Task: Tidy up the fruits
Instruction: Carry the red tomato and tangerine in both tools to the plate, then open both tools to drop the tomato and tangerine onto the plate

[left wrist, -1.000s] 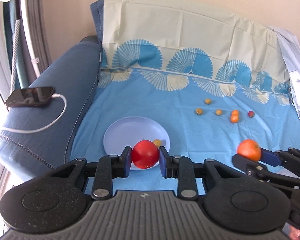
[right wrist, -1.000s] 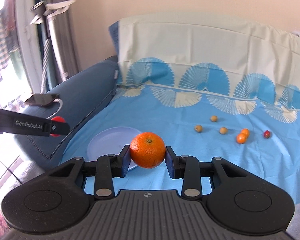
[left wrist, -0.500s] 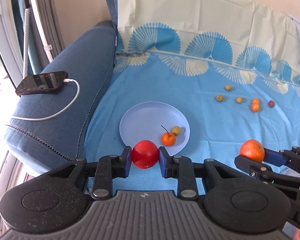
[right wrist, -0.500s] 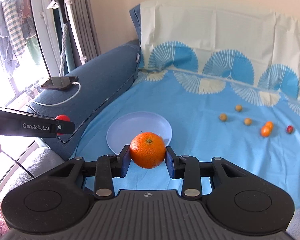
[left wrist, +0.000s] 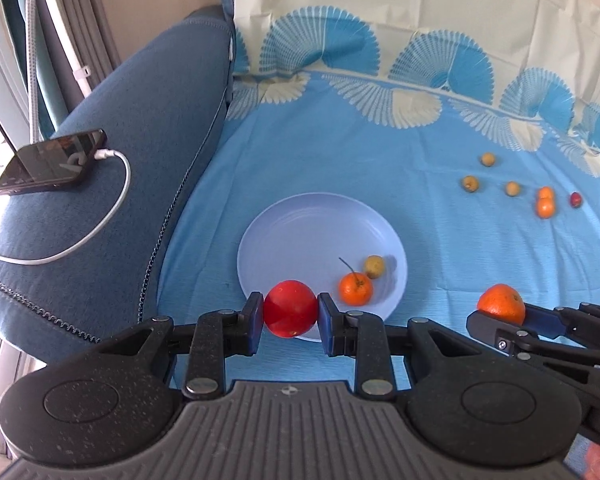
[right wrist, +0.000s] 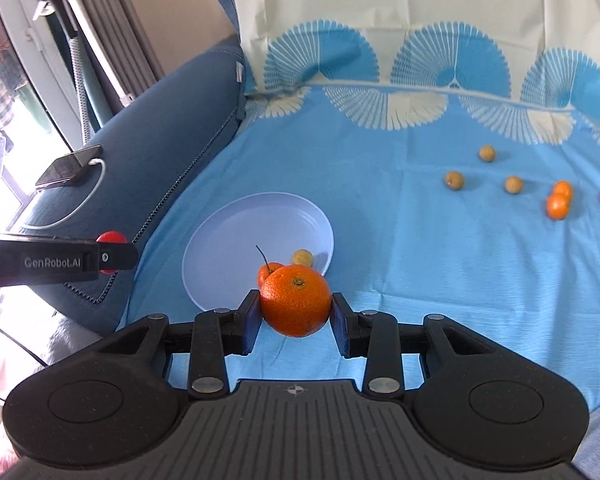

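Note:
My left gripper [left wrist: 290, 312] is shut on a red tomato [left wrist: 290, 307], held over the near rim of a pale blue plate [left wrist: 300, 224]. The plate holds a small stemmed orange [left wrist: 355, 289] and a yellowish fruit [left wrist: 375, 266]. My right gripper [right wrist: 295, 310] is shut on a large orange [right wrist: 295, 300], near the plate's [right wrist: 236, 232] front right edge. The orange also shows in the left wrist view [left wrist: 501, 304]. Several small fruits [left wrist: 545, 207] lie loose on the blue cloth at the far right; they also show in the right wrist view [right wrist: 558, 205].
A dark blue sofa arm [left wrist: 112, 184] rises on the left, with a phone [left wrist: 50, 162] and its white cable [left wrist: 100, 224] on it. The cloth-covered sofa back [left wrist: 380, 8] stands behind. A window and curtain are at the far left.
Both grippers have moved forward and down towards the plate, still holding their fruits. The plate and its two fruits have come fully into view and appear larger.

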A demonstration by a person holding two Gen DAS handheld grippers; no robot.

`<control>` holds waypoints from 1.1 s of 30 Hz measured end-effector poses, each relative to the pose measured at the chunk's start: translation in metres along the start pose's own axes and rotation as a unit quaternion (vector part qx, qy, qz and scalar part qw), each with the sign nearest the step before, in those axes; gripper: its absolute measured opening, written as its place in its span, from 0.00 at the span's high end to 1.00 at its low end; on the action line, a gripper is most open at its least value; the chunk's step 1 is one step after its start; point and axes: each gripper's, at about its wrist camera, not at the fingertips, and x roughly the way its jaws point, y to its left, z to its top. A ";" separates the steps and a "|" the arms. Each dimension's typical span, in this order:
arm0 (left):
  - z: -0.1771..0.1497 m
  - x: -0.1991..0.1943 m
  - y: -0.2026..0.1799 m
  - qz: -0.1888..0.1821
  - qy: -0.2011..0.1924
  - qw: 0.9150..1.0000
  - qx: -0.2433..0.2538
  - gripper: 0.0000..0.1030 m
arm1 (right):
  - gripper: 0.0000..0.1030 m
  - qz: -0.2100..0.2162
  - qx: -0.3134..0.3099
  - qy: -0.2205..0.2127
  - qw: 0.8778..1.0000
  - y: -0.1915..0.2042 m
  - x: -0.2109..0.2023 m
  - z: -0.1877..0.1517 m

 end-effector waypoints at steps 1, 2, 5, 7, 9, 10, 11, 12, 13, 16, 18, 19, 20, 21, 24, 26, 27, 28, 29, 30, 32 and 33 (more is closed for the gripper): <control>0.002 0.006 0.002 0.000 0.004 1.000 0.000 0.69 | 0.63 0.000 -0.001 0.002 1.000 0.000 0.004 0.002; 0.002 0.011 0.003 0.002 0.007 1.000 -0.001 0.69 | 0.63 -0.001 -0.003 0.003 1.000 0.001 0.007 0.003; 0.006 0.029 0.008 0.002 0.021 1.000 -0.003 0.69 | 0.63 -0.003 -0.013 -0.002 1.000 0.005 0.015 0.006; 0.007 0.042 0.010 0.004 0.029 1.000 -0.004 0.69 | 0.63 -0.005 -0.026 -0.004 1.000 0.009 0.022 0.007; 0.009 0.054 0.012 0.005 0.036 0.999 -0.003 0.69 | 0.63 -0.007 -0.041 -0.003 0.999 0.013 0.031 0.008; 0.010 0.060 0.012 0.004 0.041 0.999 -0.003 0.69 | 0.63 -0.008 -0.049 -0.002 0.999 0.015 0.036 0.010; 0.011 0.066 0.013 0.003 0.044 0.999 -0.003 0.69 | 0.63 -0.009 -0.056 0.000 0.998 0.017 0.041 0.010; 0.012 0.073 0.013 0.003 0.048 0.999 -0.001 0.69 | 0.63 -0.010 -0.063 0.001 0.998 0.019 0.047 0.011; 0.014 0.079 0.012 0.003 0.051 0.999 0.001 0.69 | 0.63 -0.011 -0.070 0.002 0.998 0.021 0.052 0.012; 0.017 0.098 0.010 0.004 0.058 0.998 0.008 0.69 | 0.63 -0.017 -0.089 0.005 0.996 0.022 0.070 0.014; 0.020 0.109 0.008 0.006 0.061 0.998 0.012 0.69 | 0.63 -0.020 -0.098 0.007 0.995 0.023 0.083 0.017; 0.022 0.115 0.008 0.007 0.063 0.998 0.013 0.69 | 0.63 -0.021 -0.103 0.009 0.994 0.023 0.089 0.018; 0.023 0.120 0.007 0.008 0.065 0.998 0.013 0.69 | 0.63 -0.022 -0.107 0.011 0.994 0.023 0.094 0.019; 0.024 0.125 0.007 0.007 0.067 0.998 0.014 0.69 | 0.63 -0.024 -0.111 0.012 0.993 0.024 0.100 0.021; 0.029 0.137 0.004 0.011 0.070 0.997 0.020 0.69 | 0.63 -0.028 -0.128 0.013 0.991 0.026 0.113 0.024; 0.031 0.144 0.003 0.015 0.070 0.997 0.027 0.69 | 0.63 -0.030 -0.140 0.013 0.990 0.028 0.120 0.026; 0.033 0.146 0.003 0.016 0.072 0.997 0.029 0.68 | 0.63 -0.029 -0.146 0.014 0.989 0.029 0.124 0.026; 0.035 0.147 0.004 0.014 0.071 0.997 0.030 0.65 | 0.62 -0.026 -0.151 0.015 0.988 0.031 0.126 0.027; 0.037 0.148 0.004 0.009 0.067 0.997 0.032 0.49 | 0.62 -0.021 -0.157 0.017 0.987 0.032 0.129 0.029; 0.039 0.145 0.005 0.006 0.059 0.998 0.031 0.20 | 0.62 -0.017 -0.162 0.017 0.986 0.034 0.131 0.030; 0.041 0.136 0.009 0.019 0.029 0.999 0.018 0.01 | 0.52 -0.014 -0.171 0.010 0.985 0.036 0.130 0.032; 0.041 0.130 0.012 0.025 0.013 0.999 0.014 0.00 | 0.41 -0.020 -0.174 0.005 0.984 0.038 0.128 0.033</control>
